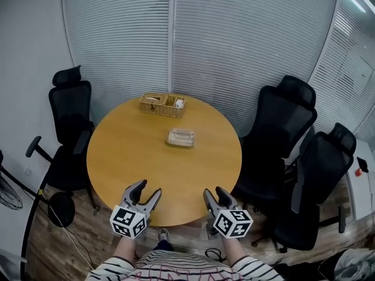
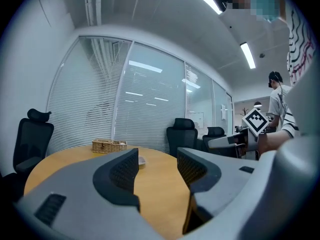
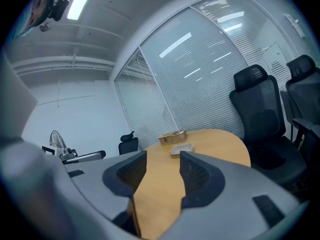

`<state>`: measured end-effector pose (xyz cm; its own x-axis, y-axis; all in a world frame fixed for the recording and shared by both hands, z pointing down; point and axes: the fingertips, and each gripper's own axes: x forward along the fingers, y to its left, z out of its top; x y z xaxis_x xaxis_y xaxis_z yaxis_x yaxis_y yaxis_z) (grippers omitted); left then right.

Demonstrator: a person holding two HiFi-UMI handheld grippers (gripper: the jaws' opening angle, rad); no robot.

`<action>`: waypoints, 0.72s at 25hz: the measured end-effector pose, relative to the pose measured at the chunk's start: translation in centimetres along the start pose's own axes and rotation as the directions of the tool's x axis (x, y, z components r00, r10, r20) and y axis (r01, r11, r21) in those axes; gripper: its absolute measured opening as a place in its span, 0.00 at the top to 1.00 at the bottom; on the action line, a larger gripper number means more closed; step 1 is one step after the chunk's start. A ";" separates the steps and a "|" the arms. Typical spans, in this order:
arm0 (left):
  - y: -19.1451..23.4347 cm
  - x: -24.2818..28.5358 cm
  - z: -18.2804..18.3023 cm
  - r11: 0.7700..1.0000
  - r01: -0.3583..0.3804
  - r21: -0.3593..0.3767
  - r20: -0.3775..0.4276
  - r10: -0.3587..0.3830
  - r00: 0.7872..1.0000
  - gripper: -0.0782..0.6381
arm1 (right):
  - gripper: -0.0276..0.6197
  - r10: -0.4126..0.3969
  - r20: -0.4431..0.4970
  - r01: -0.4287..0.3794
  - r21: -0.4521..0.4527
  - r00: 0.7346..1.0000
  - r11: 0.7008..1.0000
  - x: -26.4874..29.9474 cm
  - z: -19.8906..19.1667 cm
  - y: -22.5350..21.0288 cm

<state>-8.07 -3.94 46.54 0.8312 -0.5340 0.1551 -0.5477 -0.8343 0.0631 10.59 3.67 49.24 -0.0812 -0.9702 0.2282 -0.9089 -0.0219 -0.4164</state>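
I hold both grippers over the near edge of a round wooden table (image 1: pixel 129 151). My left gripper (image 1: pixel 147 191) is open and empty, jaws pointing toward the table's far side. To its right, my right gripper (image 1: pixel 214 193) also stands open with nothing between its jaws. A small clear tray (image 1: pixel 180 137) lies near the table's middle, well beyond both grippers. At the far edge sits a wicker basket (image 1: pixel 163 104) with small items in it. In the left gripper view the basket (image 2: pixel 108 145) shows past the open left gripper (image 2: pixel 157 166). The right gripper view shows the tray (image 3: pixel 181 149) and basket (image 3: pixel 173 136) beyond the open right gripper (image 3: pixel 163 172).
Black office chairs stand around the table: one at the left (image 1: pixel 70 127) and two at the right (image 1: pixel 281 133) (image 1: pixel 319 180). Glass walls with blinds (image 1: pixel 193 40) close off the back. A fan (image 1: pixel 9 192) stands at the far left. Another person (image 2: pixel 277 104) stands in the left gripper view.
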 end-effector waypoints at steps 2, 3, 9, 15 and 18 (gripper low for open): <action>0.9 1.3 0.3 1.000 0.011 0.000 0.001 -0.011 1.000 0.59 | 0.65 -0.011 0.000 0.011 0.004 1.000 1.000 1.1 0.4 -0.4; 1.4 2.0 0.5 1.000 0.017 0.002 0.000 -0.017 1.000 0.59 | 0.65 -0.017 0.001 0.017 0.006 1.000 1.000 1.7 0.6 -0.7; 6.1 5.4 1.4 0.999 0.035 0.011 -0.012 -0.035 0.999 0.59 | 0.65 -0.041 0.015 0.041 0.015 0.999 0.999 7.3 2.2 -1.2; 11.7 8.8 2.6 0.998 0.056 0.013 -0.014 -0.056 0.998 0.59 | 0.65 -0.076 0.032 0.074 0.034 0.997 0.997 13.0 3.5 -1.4; 14.0 10.6 2.9 0.996 0.085 0.014 -0.020 -0.085 0.996 0.59 | 0.65 -0.108 0.045 0.106 0.041 0.993 0.994 15.5 4.1 -1.8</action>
<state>-6.64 -21.71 46.20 0.8724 -0.4587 0.1685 -0.4739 -0.8784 0.0620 12.68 -12.34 49.93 0.0359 -0.9720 0.2321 -0.8951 -0.1346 -0.4251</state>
